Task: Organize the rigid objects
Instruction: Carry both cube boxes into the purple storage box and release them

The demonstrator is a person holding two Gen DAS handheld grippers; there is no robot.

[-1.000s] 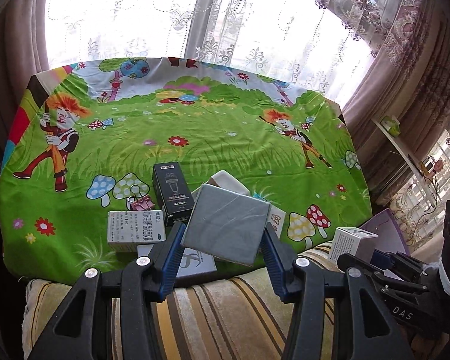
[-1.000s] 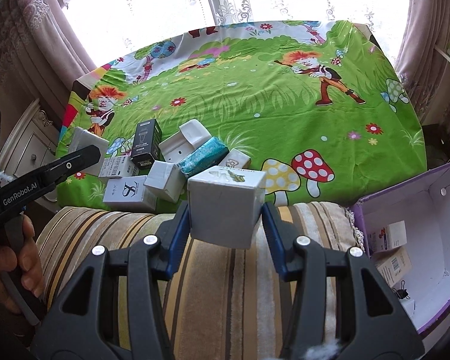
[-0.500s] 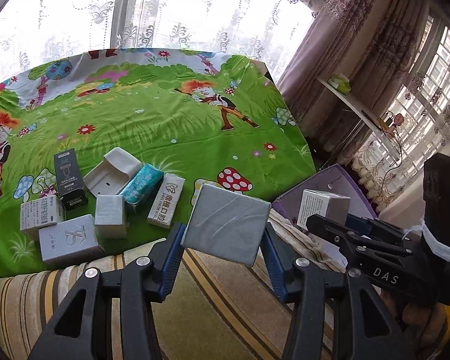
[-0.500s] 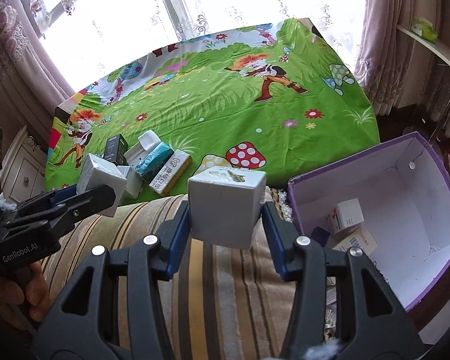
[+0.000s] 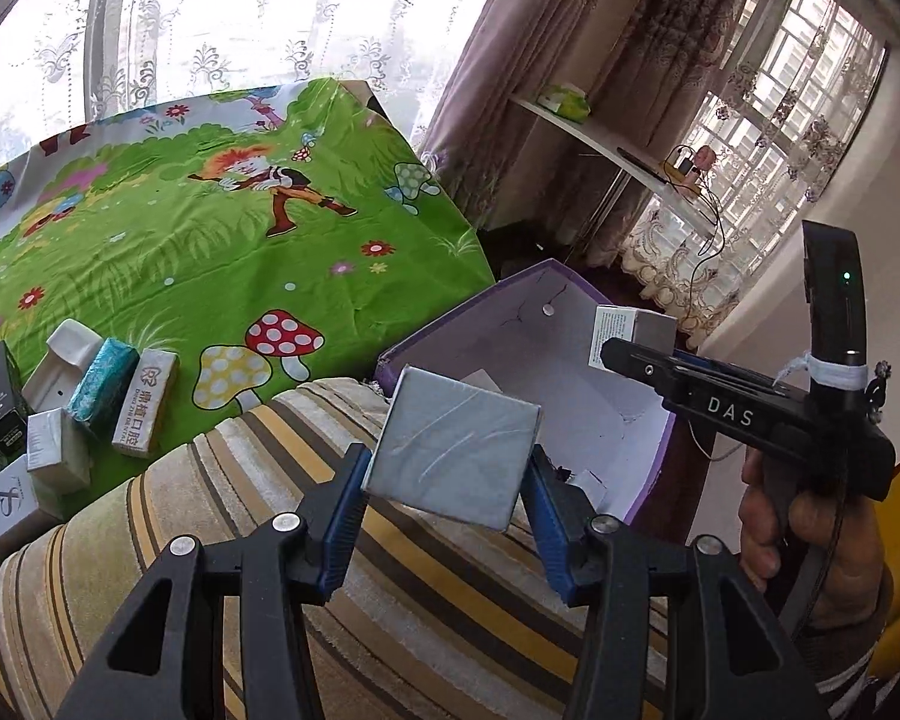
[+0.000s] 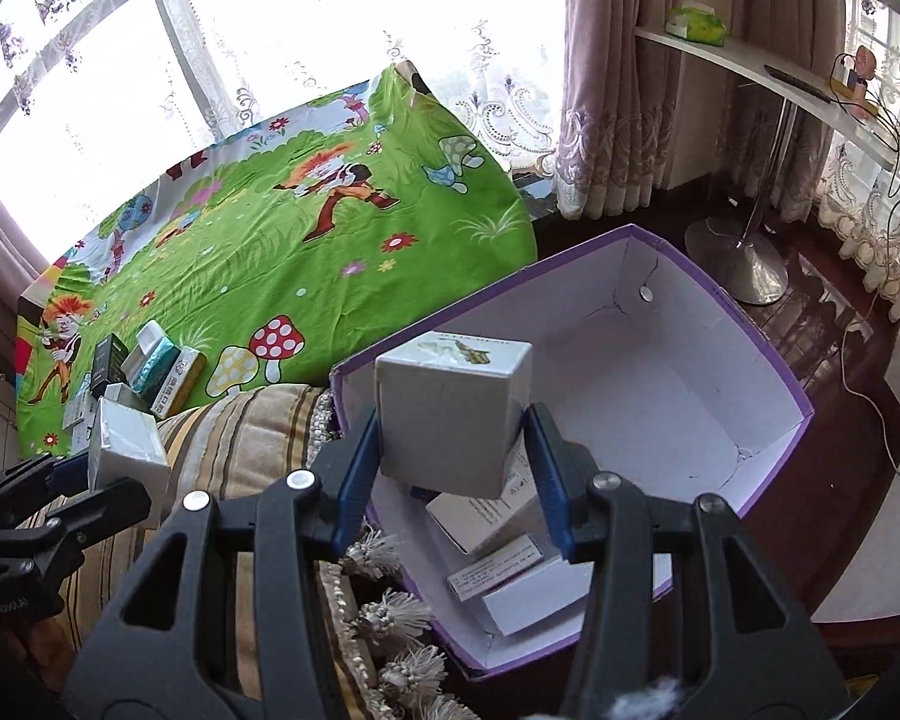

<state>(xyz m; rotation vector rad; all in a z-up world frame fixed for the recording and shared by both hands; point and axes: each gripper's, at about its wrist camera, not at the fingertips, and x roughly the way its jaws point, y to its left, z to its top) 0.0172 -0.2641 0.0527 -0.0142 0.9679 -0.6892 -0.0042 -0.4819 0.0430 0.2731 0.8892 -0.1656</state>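
Note:
My left gripper (image 5: pixel 447 474) is shut on a grey-white box (image 5: pixel 453 447), held above the striped cushion just left of the purple storage box (image 5: pixel 390 360). My right gripper (image 6: pixel 450 450) is shut on a white cube box with a green print on top (image 6: pixel 450 414), hanging over the near left part of the purple storage box (image 6: pixel 768 354). Inside it lie several small white cartons (image 6: pixel 498 570). Several more small boxes (image 5: pixel 90 396) sit in a cluster on the green cartoon bedsheet. From the left wrist view, the right gripper (image 5: pixel 606 354) and its box (image 5: pixel 630 330) appear over the storage box.
A striped cushion with tassels (image 6: pixel 252 438) lies between the bed and the storage box. A white shelf (image 6: pixel 768 78) on a metal pedestal (image 6: pixel 744 264) stands behind the box on dark wood floor. Curtains (image 6: pixel 618 90) hang along the windows. A person's hand (image 5: pixel 810 528) grips the right tool.
Both grippers have swung right with their boxes, away from the cluster on the bed. The purple storage box now sits right under the right gripper and beside the left one.

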